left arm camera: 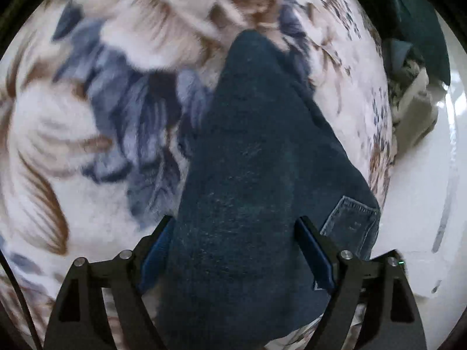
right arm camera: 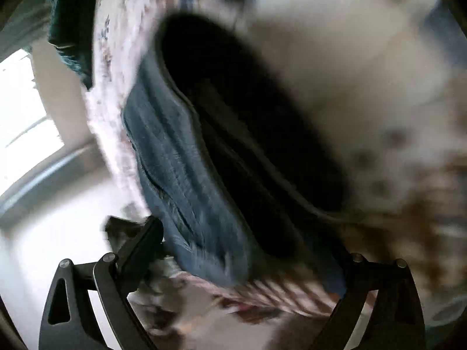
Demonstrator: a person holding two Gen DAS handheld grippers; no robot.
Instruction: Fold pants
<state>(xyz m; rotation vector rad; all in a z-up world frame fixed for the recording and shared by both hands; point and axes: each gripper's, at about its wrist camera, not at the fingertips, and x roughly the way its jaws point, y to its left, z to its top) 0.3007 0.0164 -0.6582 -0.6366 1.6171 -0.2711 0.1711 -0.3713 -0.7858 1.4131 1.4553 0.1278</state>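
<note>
One pants (left arm camera: 248,175) (two grippers)

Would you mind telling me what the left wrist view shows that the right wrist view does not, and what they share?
Only the left wrist view shows a stitched back pocket on the pants and both fingers of the left gripper wide open around the fabric. Only the right wrist view shows the pants' lighter inner lining and a bright window; the right gripper is blurred, with one finger hidden. Both show the dark blue pants lying on the floral blanket between the fingers.
</note>
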